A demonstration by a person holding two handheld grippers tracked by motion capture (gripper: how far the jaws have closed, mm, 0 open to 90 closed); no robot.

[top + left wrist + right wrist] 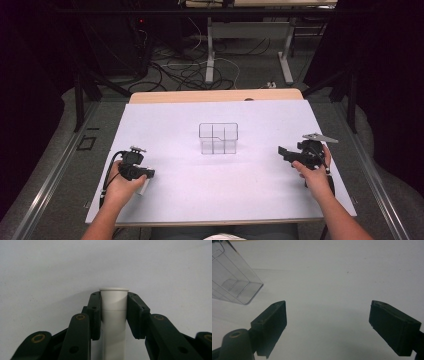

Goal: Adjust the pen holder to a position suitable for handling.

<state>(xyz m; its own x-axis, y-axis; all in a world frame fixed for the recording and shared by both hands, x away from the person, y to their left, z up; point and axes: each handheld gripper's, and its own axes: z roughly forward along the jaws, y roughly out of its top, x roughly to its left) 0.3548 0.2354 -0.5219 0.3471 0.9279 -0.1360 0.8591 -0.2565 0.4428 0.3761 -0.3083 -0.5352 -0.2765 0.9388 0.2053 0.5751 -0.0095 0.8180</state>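
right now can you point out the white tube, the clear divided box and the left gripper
white tube (113, 305), left gripper view, on its upper wall below the rim
clear divided box (218, 138), high view, on its front wall
left gripper (113, 315), left gripper view, midway between its fingertips, shut on the tube

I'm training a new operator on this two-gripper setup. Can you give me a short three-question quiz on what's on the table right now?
1. True or false: the left gripper has its jaws closed on a white tube.
2. What stands near the middle of the table? A) a clear divided container B) a metal bowl C) a cardboard box
3. How do the right gripper's jaws stand?

Key
1. True.
2. A, the clear divided container.
3. Wide apart, with nothing between them.
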